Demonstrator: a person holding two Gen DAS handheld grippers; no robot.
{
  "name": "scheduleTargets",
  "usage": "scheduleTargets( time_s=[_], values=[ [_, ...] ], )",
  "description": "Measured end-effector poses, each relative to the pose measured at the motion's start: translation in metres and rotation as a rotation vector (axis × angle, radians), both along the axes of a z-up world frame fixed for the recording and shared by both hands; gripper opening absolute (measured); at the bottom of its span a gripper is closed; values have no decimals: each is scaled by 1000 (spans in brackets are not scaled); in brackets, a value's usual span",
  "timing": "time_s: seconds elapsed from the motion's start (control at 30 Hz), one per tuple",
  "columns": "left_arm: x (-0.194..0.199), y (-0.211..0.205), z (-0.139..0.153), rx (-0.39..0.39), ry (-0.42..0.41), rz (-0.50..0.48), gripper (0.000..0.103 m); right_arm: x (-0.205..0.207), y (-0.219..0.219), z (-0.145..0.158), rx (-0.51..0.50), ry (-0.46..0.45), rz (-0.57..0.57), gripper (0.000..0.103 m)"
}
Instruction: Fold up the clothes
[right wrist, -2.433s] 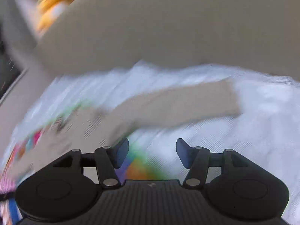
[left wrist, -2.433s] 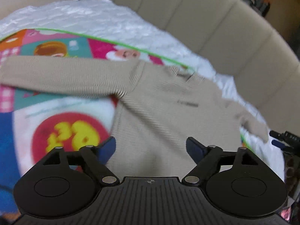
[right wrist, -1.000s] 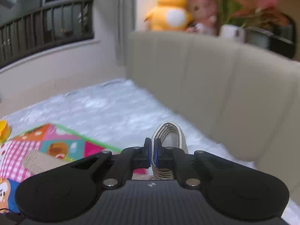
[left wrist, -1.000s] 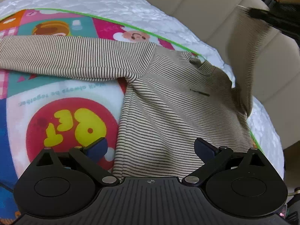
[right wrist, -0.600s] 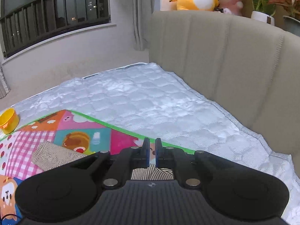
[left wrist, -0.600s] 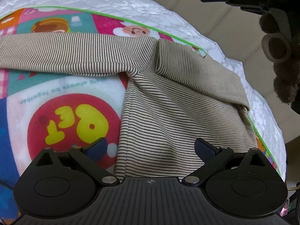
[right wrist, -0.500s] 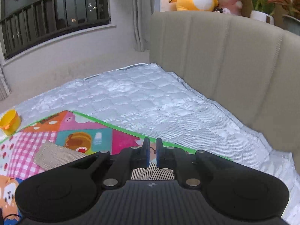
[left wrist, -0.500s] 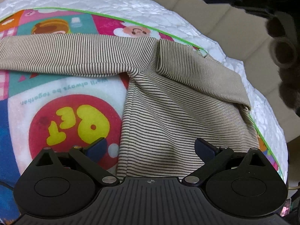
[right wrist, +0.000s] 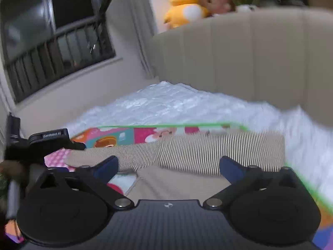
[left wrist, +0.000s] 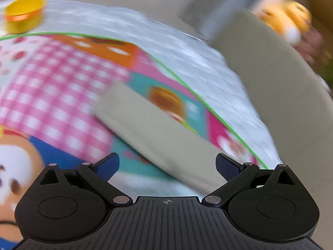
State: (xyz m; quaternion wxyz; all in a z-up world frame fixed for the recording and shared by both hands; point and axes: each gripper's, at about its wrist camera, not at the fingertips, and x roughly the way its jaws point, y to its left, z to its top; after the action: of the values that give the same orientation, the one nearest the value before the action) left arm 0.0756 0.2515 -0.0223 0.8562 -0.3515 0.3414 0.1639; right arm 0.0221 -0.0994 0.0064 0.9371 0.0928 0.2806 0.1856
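Striped beige sweater (right wrist: 208, 156) lies flat on the cartoon play mat (left wrist: 62, 79), one sleeve (left wrist: 158, 137) apparently stretched out, though blurred. Left gripper (left wrist: 167, 164) and right gripper (right wrist: 168, 166) both gape, holding nothing.

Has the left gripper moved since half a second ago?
Yes. The left gripper has swung left along the play mat: it now faces the outstretched sleeve and a yellow cup, no longer the shirt's body.
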Motion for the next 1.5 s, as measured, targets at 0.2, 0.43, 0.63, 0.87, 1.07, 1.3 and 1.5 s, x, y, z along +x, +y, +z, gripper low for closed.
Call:
scheduleTargets(
  time_s=[0.2, 0.43, 0.63, 0.87, 1.07, 1.3, 1.5],
  values=[
    [23, 35, -38, -125, 42, 97, 76, 11, 6, -30, 59, 129, 86, 103],
    [42, 24, -41, 33, 52, 83, 52, 15, 8, -31, 85, 148, 113, 103],
    [41, 18, -28, 117, 35, 85, 9, 28, -23, -24, 149, 160, -24, 103],
    [65, -40, 50, 371, -57, -92, 9, 37, -30, -31, 145, 215, -22, 103],
    [82, -104, 114, 372, -179, -197, 9, 38, -46, -33, 247, 292, -60, 103],
    [104, -187, 132, 326, -214, -338, 9, 45, -64, -48, 316, 402, -127, 103],
    [116, -244, 115, 296, -194, -454, 9, 51, -77, -61, 351, 472, -176, 103]
  ],
)
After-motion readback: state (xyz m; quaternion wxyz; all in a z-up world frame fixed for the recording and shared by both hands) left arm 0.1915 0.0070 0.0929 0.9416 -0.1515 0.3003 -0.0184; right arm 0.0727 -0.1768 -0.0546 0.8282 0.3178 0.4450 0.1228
